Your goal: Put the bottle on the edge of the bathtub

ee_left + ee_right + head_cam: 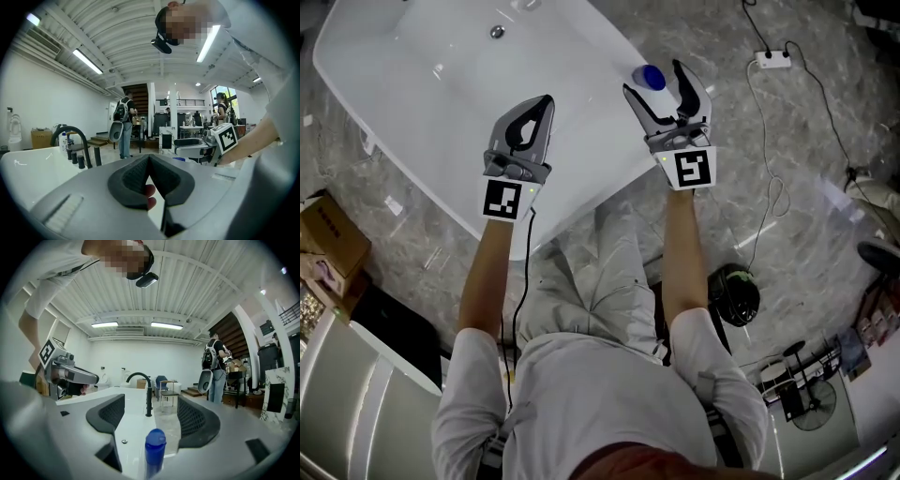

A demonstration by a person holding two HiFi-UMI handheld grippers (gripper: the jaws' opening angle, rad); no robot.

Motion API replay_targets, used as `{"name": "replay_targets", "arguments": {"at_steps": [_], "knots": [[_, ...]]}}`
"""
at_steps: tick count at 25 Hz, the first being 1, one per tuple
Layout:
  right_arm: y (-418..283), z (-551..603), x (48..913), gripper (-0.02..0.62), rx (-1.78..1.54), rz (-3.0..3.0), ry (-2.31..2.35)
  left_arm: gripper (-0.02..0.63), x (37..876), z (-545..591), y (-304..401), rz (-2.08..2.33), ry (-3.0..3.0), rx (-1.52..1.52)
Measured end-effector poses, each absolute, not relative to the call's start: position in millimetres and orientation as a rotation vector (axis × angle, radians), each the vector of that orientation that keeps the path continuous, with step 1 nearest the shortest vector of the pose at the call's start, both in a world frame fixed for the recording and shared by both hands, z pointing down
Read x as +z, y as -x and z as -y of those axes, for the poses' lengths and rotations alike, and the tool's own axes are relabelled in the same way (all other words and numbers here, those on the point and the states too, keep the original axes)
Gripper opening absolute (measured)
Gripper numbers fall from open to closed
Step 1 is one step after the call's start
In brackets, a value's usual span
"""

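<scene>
A bottle with a blue cap (pixel 650 77) stands upright on the right rim of the white bathtub (pixel 441 112). My right gripper (pixel 652 78) is open around it, with one finger on each side and both pads clear of it. In the right gripper view the bottle (pixel 154 451) rises between the spread black pads (pixel 187 416), and its base is hidden. My left gripper (pixel 546 101) is shut and empty, hovering over the tub's near rim to the left. In the left gripper view its pads (pixel 136 178) meet at the top.
A black faucet (pixel 143 390) stands on the tub's far rim, with the drain (pixel 497 32) in the basin. On the marble floor lie a power strip and cable (pixel 772 59), a cardboard box (pixel 328 234), a dark round object (pixel 736 292) and a fan (pixel 811 403). A person with a backpack (pixel 123 112) stands far off.
</scene>
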State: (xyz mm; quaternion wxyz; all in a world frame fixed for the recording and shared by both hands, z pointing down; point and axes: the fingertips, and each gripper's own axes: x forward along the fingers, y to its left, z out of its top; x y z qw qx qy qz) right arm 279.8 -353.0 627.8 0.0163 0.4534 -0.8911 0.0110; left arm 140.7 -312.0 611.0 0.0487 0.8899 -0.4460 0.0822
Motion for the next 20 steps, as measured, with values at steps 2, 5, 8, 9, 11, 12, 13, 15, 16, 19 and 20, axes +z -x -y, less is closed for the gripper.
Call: {"name": "replay_targets", "arguments": {"at_steps": [2,5,8,9,11,12,13,15,16,19,20], "knots": [[-283.6,348.1,607.0,0.332,0.047,2.777,-1.422,-0.003,593.2,307.3,-137.8,1.381,-2.704,0.240],[-285.1,341.3,575.5,0.289,0.037,2.781,-1.419,-0.003,570.2,300.9,-127.1,1.422,-2.690,0.227],[-281.3,333.1,542.5,0.250,0.005,2.794,-1.422,-0.003,548.0,289.7,-115.9,1.430,-2.706,0.239],[-280.8,329.4,532.3,0.236,0.000,2.794,-1.424,-0.003,538.4,285.6,-114.4,1.431,-2.713,0.234],[-281.4,321.4,512.0,0.214,-0.007,2.785,-1.425,-0.003,518.0,276.7,-114.6,1.424,-2.725,0.217],[-282.4,316.8,502.7,0.202,-0.011,2.776,-1.421,-0.003,506.7,272.2,-116.2,1.416,-2.732,0.203],[-283.4,311.7,493.7,0.186,-0.016,2.765,-1.416,-0.003,493.9,267.9,-118.8,1.408,-2.737,0.183],[-283.4,301.8,473.4,0.139,-0.018,2.756,-1.417,-0.003,467.7,259.2,-124.1,1.390,-2.749,0.143],[-281.6,297.3,462.0,0.117,-0.017,2.761,-1.418,-0.003,456.0,254.7,-125.5,1.382,-2.760,0.135],[-271.2,280.8,428.5,0.024,-0.026,2.795,-1.407,-0.003,423.6,240.2,-126.2,1.368,-2.788,0.114],[-266.8,274.4,418.7,0.006,-0.037,2.806,-1.392,-0.003,413.4,235.6,-125.5,1.367,-2.793,0.106]]}}
